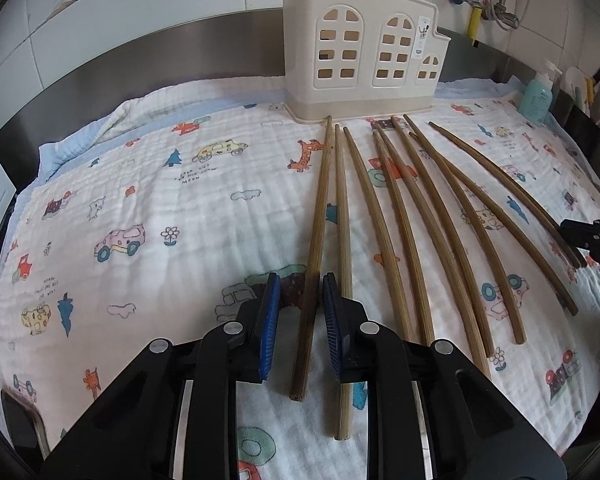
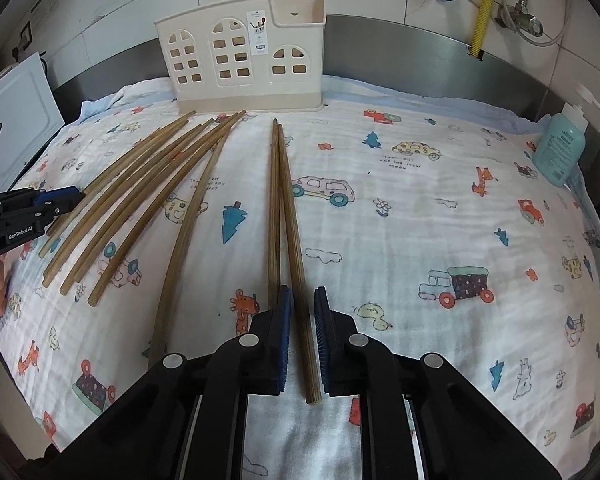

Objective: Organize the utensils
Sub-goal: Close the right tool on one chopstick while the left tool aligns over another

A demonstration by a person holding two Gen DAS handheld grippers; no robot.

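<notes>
Brown bamboo chopsticks lie side by side on the white cloth printed with cartoon cars that covers the worktop. Their long axes run from the near edge towards the back edge, thin tips pointing at the cream plastic utensil holder with arched window cut-outs that stands there.

Our left fingers straddle the leftmost chopstick near its thick end. They are narrowly spread, with cloth showing between one pad and the wood, so we judge it not yet pinched. Our right fingers are drawn in on the rightmost chopstick and appear to pinch it, in line with its length.

Each hand is nearest its own end of the row. The holder lies straight ahead of both, so we judge that the next move calls for tipping each stick upright.
</notes>
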